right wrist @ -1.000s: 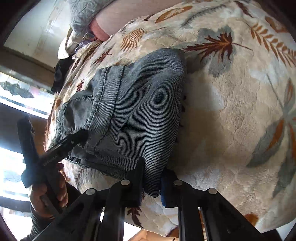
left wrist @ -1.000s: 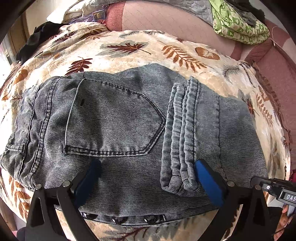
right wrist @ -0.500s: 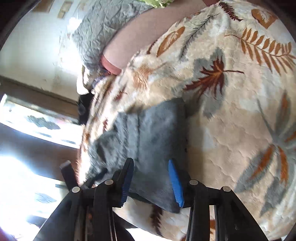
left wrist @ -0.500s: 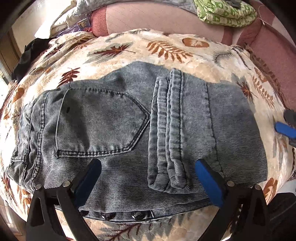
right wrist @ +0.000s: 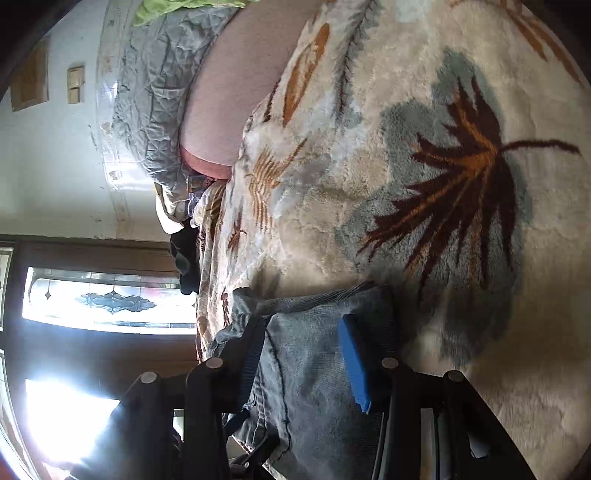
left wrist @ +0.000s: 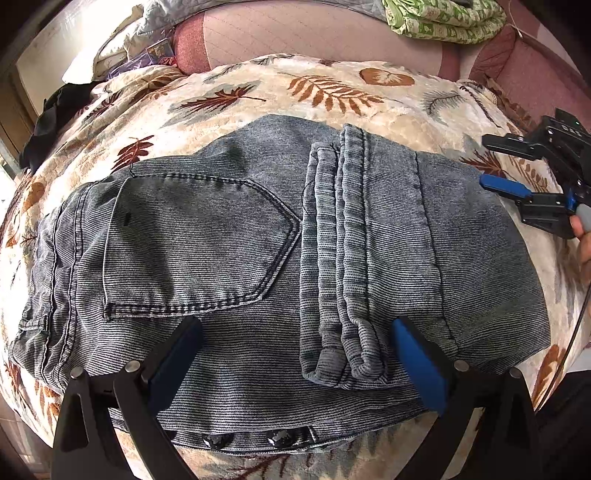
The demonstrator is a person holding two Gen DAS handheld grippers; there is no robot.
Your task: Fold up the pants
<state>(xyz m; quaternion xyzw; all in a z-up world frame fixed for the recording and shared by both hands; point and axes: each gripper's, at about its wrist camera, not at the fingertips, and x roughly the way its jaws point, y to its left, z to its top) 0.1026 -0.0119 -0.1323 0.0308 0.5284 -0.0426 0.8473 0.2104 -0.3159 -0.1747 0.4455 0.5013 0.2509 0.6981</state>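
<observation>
Fingers of the left gripper [left wrist: 295,354] stand wide apart at the bottom of the left wrist view, their blue pads hanging over the folded pants [left wrist: 258,258] with nothing clamped between them. The pants, grey-blue denim, fill the middle of that frame: a back pocket [left wrist: 199,243] sits left of centre, the stacked leg hems [left wrist: 340,258] lie right of centre, and the waistband studs show along the bottom edge. At the right edge the right gripper [left wrist: 517,170] is just off the pants, jaws parted and empty, a hand [left wrist: 583,240] behind it. In the right wrist view its jaws have just been opening; the pants' edge shows between the fingers at the bottom centre, but the pads do not press on it. Under the pants lies a cream plush blanket [right wrist: 424,166] with brown and grey leaves. Beyond it, at the top, are a pink quilted bed surface [left wrist: 332,40], a grey quilt [right wrist: 155,103] and green folded cloth [left wrist: 443,18]. A pale wall [right wrist: 48,166] and a patterned glass window [right wrist: 110,299] occupy the left of the right wrist view.
</observation>
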